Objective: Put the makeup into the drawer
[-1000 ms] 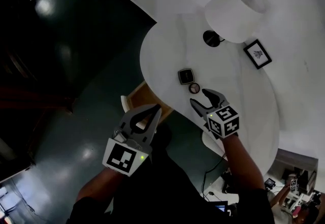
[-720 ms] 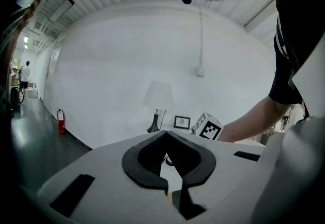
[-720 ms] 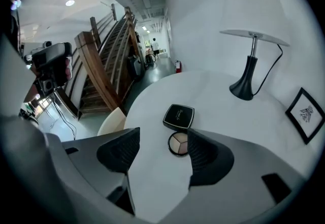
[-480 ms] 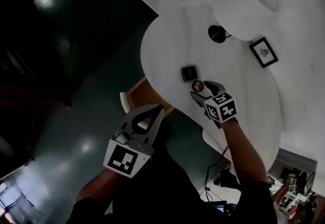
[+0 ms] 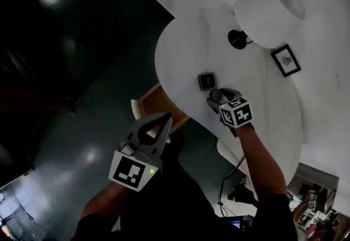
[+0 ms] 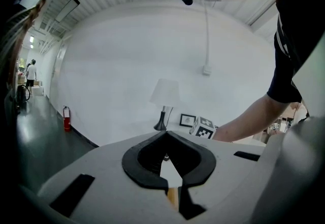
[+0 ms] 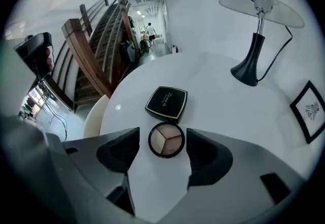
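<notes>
A round eyeshadow compact (image 7: pixel 166 139) lies on the white round table (image 5: pixel 262 109), just in front of a black square compact (image 7: pixel 166 102). My right gripper (image 7: pixel 162 140) is lowered over the table and open. Its jaws have just been opening and now stand on either side of the round compact (image 5: pixel 216 94) with a gap at each pad. The square compact (image 5: pixel 207 81) lies just beyond it. My left gripper (image 5: pixel 165 118) hangs shut on nothing below the table's edge, near an open wooden drawer (image 5: pixel 157 101). In the left gripper view, that gripper (image 6: pixel 166 134) points level towards the table.
A white lamp (image 5: pixel 269 7) with a black base (image 7: pixel 247 73) stands at the back of the table. A small framed picture (image 5: pixel 286 60) lies beside it. A white seat (image 5: pixel 227 152) sits under the table's near edge. Dark floor spreads to the left.
My right gripper has come down towards the table and now brackets the round compact. The left gripper has barely shifted.
</notes>
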Motion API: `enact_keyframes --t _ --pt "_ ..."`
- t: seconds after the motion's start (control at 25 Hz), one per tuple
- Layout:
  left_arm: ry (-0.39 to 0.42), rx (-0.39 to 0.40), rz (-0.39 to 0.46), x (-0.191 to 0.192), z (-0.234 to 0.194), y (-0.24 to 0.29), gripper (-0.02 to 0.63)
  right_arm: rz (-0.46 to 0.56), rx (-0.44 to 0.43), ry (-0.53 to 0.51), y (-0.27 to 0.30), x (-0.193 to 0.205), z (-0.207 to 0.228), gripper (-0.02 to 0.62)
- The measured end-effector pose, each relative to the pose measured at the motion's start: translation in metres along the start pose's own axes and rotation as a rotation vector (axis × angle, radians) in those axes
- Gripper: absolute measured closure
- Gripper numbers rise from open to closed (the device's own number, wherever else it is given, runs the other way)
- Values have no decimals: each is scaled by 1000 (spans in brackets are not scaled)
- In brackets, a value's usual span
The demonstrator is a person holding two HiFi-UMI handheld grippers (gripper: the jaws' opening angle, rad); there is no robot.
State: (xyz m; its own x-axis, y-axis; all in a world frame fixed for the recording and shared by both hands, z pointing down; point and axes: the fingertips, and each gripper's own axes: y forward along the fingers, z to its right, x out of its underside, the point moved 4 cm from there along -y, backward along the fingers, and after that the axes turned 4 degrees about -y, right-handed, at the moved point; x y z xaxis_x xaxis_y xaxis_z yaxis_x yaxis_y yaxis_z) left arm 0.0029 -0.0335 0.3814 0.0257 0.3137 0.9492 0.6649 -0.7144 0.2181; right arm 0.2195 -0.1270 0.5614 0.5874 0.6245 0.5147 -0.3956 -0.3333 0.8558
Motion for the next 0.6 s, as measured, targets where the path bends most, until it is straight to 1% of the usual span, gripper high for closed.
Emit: enact_keyframes --t 0.24,0.32,0.6 --pt "15 6 0 -3 -3 -2 597 -26 37 -15 4 3 2 345" --pt "13 5 7 -5 -4 -4 597 -27 42 -10 4 4 2 373" --pt "23 1 19 -17 -5 -14 597 -25 57 -3 -9 1 -4 374"
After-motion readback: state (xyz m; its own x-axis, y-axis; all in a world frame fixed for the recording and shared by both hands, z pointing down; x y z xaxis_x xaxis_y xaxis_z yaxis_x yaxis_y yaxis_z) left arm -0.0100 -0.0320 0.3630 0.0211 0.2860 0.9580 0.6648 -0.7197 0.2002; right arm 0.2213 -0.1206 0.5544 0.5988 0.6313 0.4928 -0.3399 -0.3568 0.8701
